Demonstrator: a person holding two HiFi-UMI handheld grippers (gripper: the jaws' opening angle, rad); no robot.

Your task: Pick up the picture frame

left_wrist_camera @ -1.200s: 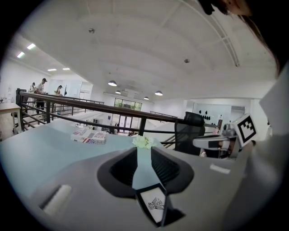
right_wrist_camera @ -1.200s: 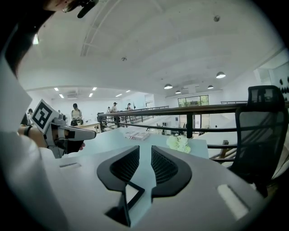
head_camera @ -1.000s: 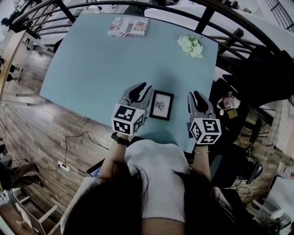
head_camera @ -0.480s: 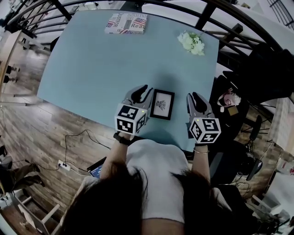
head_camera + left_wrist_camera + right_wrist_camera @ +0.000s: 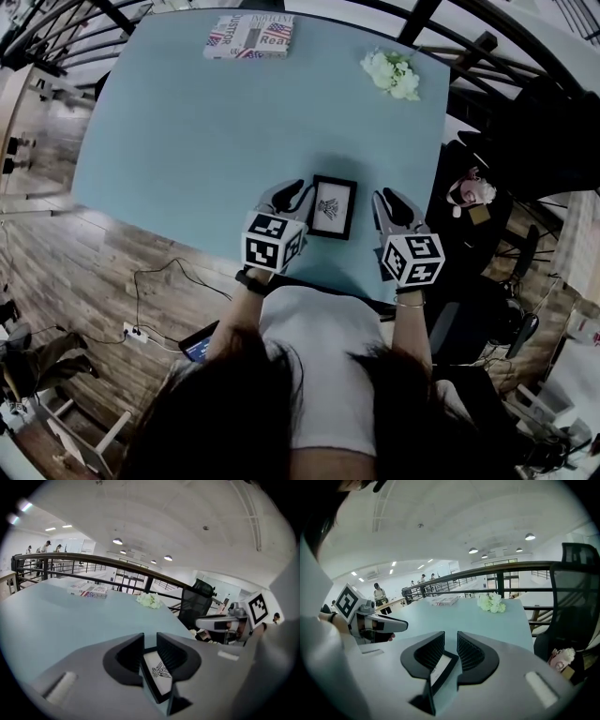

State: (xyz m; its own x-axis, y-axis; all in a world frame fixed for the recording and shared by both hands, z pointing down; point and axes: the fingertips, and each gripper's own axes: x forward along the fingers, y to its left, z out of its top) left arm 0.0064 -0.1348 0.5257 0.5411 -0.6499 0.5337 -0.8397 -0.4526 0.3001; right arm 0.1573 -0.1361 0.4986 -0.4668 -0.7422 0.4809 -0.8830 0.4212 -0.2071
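Jaws of the left gripper (image 5: 150,641) stand a narrow gap apart with nothing pressed between the ribbed pads; through that gap and just under the tips shows the picture frame (image 5: 333,207), black-rimmed with a small dark drawing on white. Jaws of the right gripper (image 5: 450,641) stand about as narrowly parted, also empty, and the frame's far edge appears through their slot. From the head view the frame lies flat on the pale blue table (image 5: 206,122), near the edge closest to the person, between the two grippers: the left one's tips are just beside the frame's left side, whether touching cannot be told, while the right one's tips sit a little clear of its right side. Both grippers point forward and downward. At the table's far side lie a flat printed packet (image 5: 249,37) and a bunch of white flowers (image 5: 392,73), well apart from the frame.
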